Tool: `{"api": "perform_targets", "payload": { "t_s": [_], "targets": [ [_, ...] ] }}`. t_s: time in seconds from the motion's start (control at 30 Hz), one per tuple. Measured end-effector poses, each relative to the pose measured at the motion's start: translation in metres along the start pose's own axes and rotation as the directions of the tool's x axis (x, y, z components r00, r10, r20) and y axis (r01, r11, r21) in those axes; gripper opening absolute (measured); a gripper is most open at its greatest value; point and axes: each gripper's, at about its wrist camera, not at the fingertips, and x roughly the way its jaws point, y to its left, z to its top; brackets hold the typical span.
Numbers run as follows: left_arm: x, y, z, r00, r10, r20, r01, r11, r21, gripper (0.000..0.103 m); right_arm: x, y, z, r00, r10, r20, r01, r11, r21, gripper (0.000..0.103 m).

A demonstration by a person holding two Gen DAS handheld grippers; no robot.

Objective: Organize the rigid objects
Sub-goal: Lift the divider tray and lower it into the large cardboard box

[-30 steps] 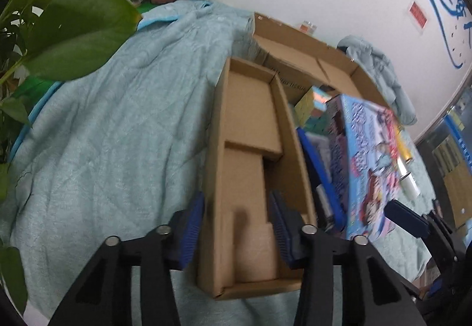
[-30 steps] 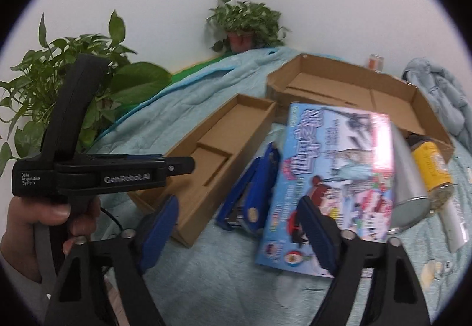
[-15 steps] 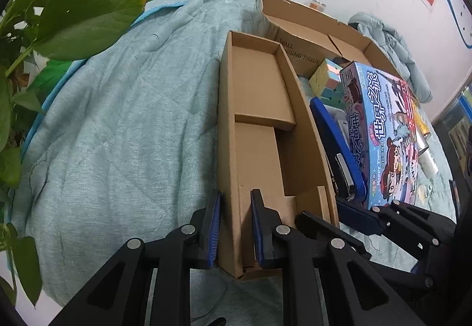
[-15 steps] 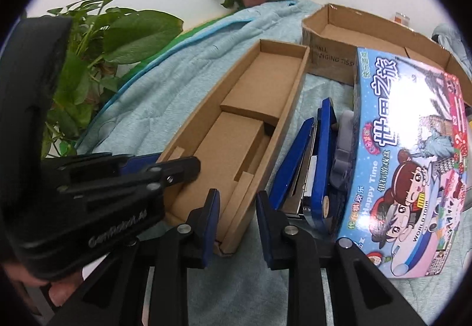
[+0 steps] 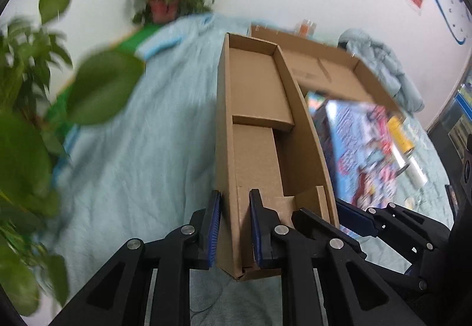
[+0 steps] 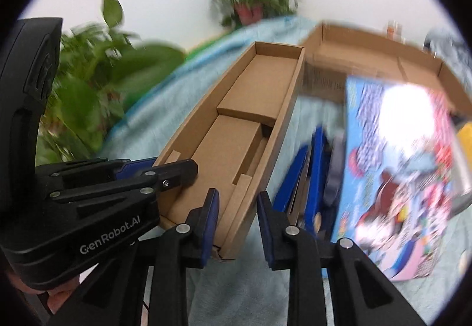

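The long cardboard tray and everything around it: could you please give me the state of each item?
Cardboard tray: open-topped, no items inside, near end gripped at both side walls.
Left gripper: jaws shut on the tray's left wall.
Right gripper: jaws shut on the tray's right wall.
Big carton: flaps open.
Picture box: closed, lying flat.
Blue stapler: on its side.

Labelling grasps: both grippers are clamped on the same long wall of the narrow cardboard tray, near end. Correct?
Not quite. The left gripper clamps the left long wall of the cardboard tray; the right gripper clamps the opposite, right long wall, as the right wrist view shows. Both grip at the near end.
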Motion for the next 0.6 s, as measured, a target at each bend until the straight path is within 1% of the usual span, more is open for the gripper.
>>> {"api": "perform_targets", "payload": {
  "t_s": [0.03, 0.13, 0.2, 0.3, 0.4, 0.5, 0.6],
  "targets": [
    [-0.008, -0.006, 0.008, 1.0, 0.001, 0.025, -0.002, 1.0, 0.014, 0.016, -0.01, -0.001, 0.007, 0.999, -0.001, 0.043, 0.002, 1.0, -0.003, 0.025],
    [-0.026, -0.025, 0.035, 0.996, 0.003, 0.091, -0.009, 0.998, 0.067, 0.016, -0.03, -0.007, 0.023, 0.992, -0.016, 0.123, 0.016, 1.0, 0.0, 0.025],
    [-0.034, -0.038, 0.056, 0.992, -0.005, 0.125, -0.008, 0.995, 0.099, 0.016, -0.041, -0.016, 0.035, 0.986, -0.029, 0.162, 0.028, 1.0, 0.013, 0.025],
    [-0.033, -0.063, 0.092, 0.985, -0.023, 0.173, -0.004, 0.988, 0.152, 0.016, -0.048, -0.034, 0.055, 0.977, -0.061, 0.206, 0.059, 0.998, 0.017, 0.025],
    [-0.023, -0.081, 0.13, 0.982, -0.053, 0.183, 0.023, 0.987, 0.16, 0.016, -0.049, -0.053, 0.079, 0.973, -0.097, 0.211, 0.095, 0.995, 0.021, 0.025],
    [-0.008, -0.097, 0.17, 0.979, -0.056, 0.195, 0.023, 0.986, 0.165, 0.016, -0.039, -0.078, 0.111, 0.973, -0.103, 0.209, 0.097, 0.995, 0.037, 0.025],
    [0.016, -0.111, 0.215, 0.98, -0.063, 0.191, 0.031, 0.986, 0.163, 0.016, -0.023, -0.095, 0.138, 0.978, -0.114, 0.173, 0.11, 0.993, 0.036, 0.025]
  ]
}}
